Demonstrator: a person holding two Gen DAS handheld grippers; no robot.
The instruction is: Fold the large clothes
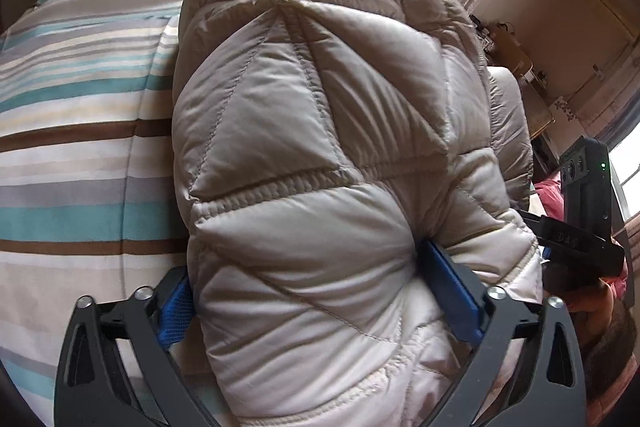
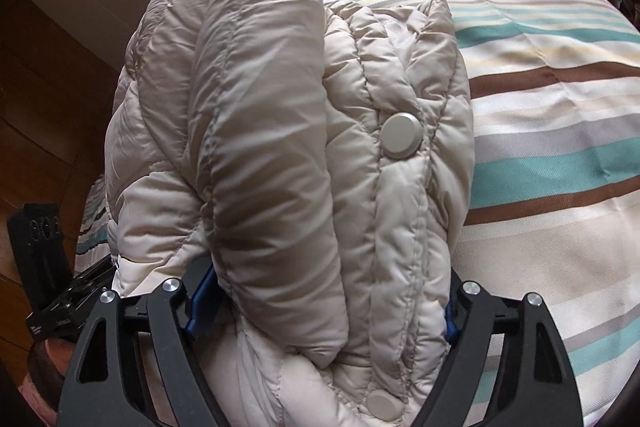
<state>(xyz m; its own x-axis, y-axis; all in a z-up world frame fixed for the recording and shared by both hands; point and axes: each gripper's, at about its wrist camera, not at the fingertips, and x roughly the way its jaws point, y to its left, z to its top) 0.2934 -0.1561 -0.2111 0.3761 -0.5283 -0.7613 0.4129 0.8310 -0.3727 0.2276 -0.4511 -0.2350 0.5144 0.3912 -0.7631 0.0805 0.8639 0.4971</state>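
Left wrist view: the left tool (image 1: 320, 301) stands wide, its blue pads straddling a thick fold of the beige puffer jacket (image 1: 320, 131), which lies bundled on the striped bed (image 1: 80, 147). The right tool (image 2: 322, 301) brackets the snap-button (image 2: 401, 135) edge likewise; whether either truly pinches, I cannot tell. To fold well, bite deep through every layer, lift both ends evenly, and keep the sleeve (image 2: 264, 147) tucked.
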